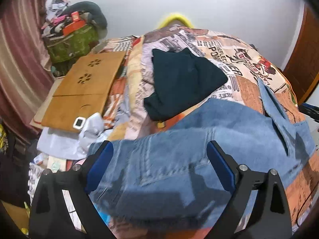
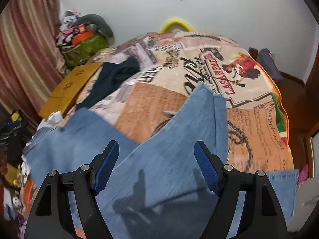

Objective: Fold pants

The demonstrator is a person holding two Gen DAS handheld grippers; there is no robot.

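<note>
Light blue denim pants (image 1: 179, 139) lie spread on a printed bedspread (image 1: 239, 63). In the right wrist view one leg (image 2: 195, 123) runs away from me toward the bed's middle, and the other part (image 2: 65, 139) spreads to the left. My left gripper (image 1: 159, 159) is open, hovering over the denim with nothing between its blue pads. My right gripper (image 2: 157, 159) is open above the pant leg, also empty. A tip of the right gripper shows at the right edge of the left wrist view (image 1: 311, 109).
A dark folded garment (image 1: 183, 81) lies further up the bed. A wooden lap tray (image 1: 83, 87) with a small white device (image 1: 79, 122) sits at the left. Clutter and a green bag (image 1: 71, 41) stand by the curtain. Bed edge and wooden frame (image 2: 295, 107) lie at the right.
</note>
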